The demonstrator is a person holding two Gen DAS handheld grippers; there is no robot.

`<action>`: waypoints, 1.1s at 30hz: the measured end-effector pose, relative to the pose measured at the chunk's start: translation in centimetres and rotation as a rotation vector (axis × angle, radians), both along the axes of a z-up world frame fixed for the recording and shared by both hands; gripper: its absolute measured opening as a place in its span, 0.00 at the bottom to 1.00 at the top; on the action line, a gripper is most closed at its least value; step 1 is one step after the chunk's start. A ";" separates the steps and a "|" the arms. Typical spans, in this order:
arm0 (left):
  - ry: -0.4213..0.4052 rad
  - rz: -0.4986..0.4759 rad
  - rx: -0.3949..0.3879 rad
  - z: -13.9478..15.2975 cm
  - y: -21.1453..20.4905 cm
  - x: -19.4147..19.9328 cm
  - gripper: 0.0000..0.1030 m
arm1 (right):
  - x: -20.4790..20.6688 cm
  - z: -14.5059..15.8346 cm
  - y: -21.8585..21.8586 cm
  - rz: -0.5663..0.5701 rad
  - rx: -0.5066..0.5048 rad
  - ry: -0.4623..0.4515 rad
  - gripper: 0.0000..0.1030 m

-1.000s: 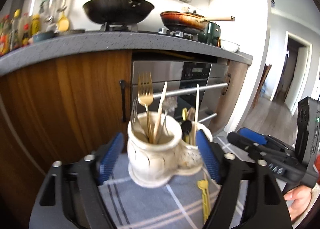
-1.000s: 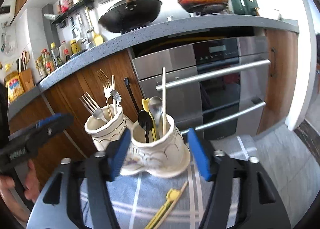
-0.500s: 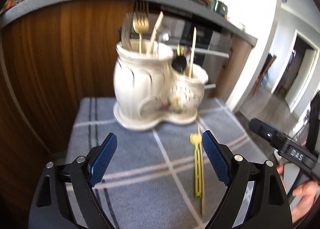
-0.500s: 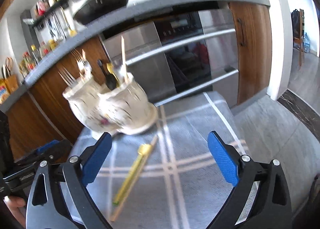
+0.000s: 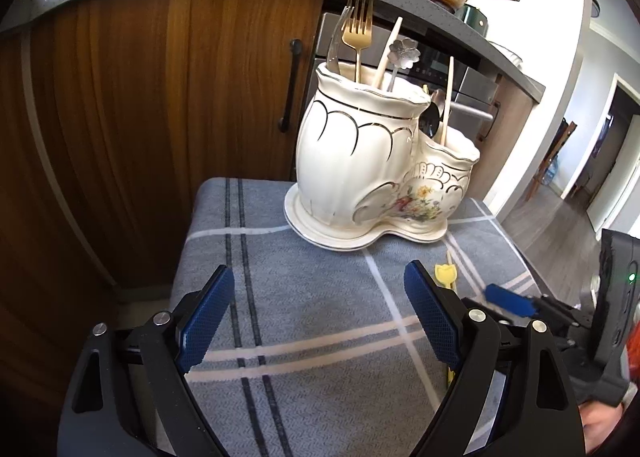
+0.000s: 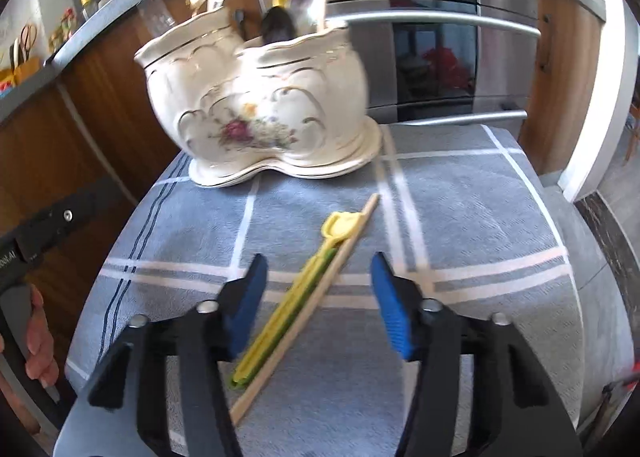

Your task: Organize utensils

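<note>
Left gripper point(image 5: 316, 317): fingers spread wide, nothing between them; it hovers over the plaid cloth point(image 5: 320, 337), short of the holder.
Utensil holder point(image 5: 372, 161): two-pot cream ceramic piece standing upright at the far side of the cloth. The taller pot holds a gold fork point(image 5: 357, 33), a flower-headed spoon point(image 5: 404, 51) and a pale stick; the lower pot holds dark and silver spoons and a wooden chopstick.
Loose utensils: a yellow-green stick with a tulip-shaped end point(image 6: 296, 301) and a wooden chopstick point(image 6: 316, 289) lie touching, side by side, diagonal on the cloth in front of the holder.
Right gripper point(image 6: 318, 305): fingers apart and empty, straddling the middle of the loose pair from above.
Risk: closing on both at once may pinch only one, or let the thin chopstick roll out and slide off the cloth.
Risk: the crowded handles could snag an incoming stick and rock the holder.
</note>
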State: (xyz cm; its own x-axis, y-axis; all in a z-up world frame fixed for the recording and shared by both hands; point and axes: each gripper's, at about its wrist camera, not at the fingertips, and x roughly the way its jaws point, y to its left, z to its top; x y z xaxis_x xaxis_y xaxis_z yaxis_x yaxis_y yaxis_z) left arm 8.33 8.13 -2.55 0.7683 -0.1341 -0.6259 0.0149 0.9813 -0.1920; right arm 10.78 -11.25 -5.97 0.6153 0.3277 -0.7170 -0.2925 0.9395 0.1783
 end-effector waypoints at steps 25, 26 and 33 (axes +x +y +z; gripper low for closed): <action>-0.015 -0.072 -0.023 0.5 0.0 -0.8 0.84 | 1.3 -1.5 4.4 0.005 -0.292 -0.005 0.24; -0.014 -0.073 -0.023 0.5 0.0 -0.8 0.84 | 1.3 -1.5 4.4 0.007 -0.295 -0.005 0.24; -0.013 -0.070 -0.042 0.5 0.3 -0.8 0.84 | 1.2 -1.3 3.8 0.001 -0.243 -0.002 0.12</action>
